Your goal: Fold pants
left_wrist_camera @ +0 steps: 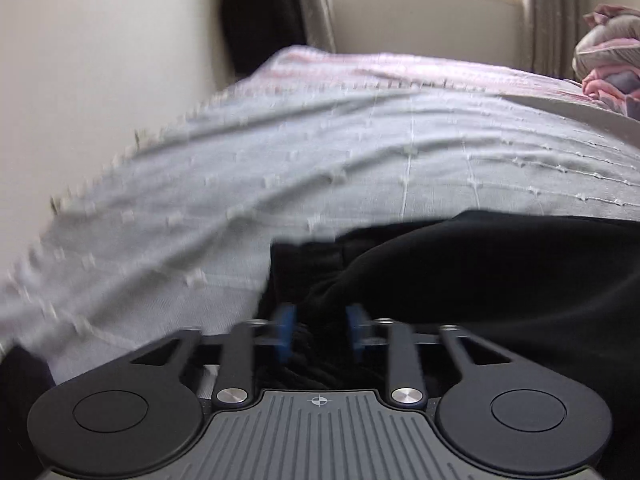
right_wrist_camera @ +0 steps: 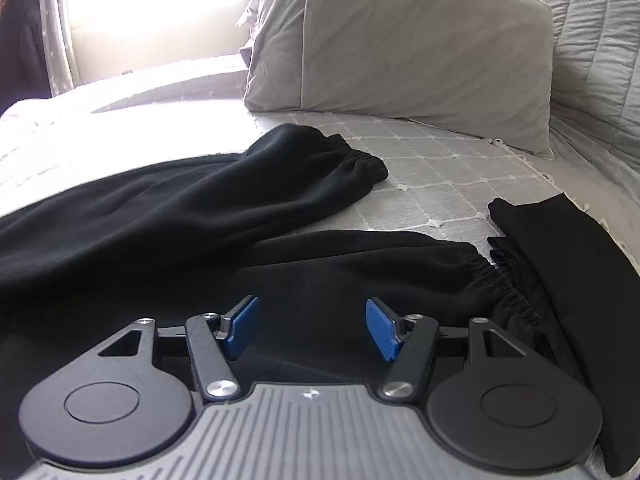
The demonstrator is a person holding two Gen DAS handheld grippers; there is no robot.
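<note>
Grey quilted bed (right_wrist_camera: 460, 168) carries black fleece pants (right_wrist_camera: 168, 216), legs splayed; left gripper (left_wrist_camera: 320, 330) narrowed around bunched waist cloth (grip unconfirmed), right gripper (right_wrist_camera: 312, 326) wide above near leg — pinch both layers squarely before lifting.

blurred: bedspread (left_wrist_camera: 192, 184) left edge | cut off: pants (right_wrist_camera: 140, 220) left, folded black garment (right_wrist_camera: 580, 280) right

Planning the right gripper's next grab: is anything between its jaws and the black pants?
Nothing visible. The right gripper, jaws open, sits directly over the black pants. The folded dark garment lies off to the right.
</note>
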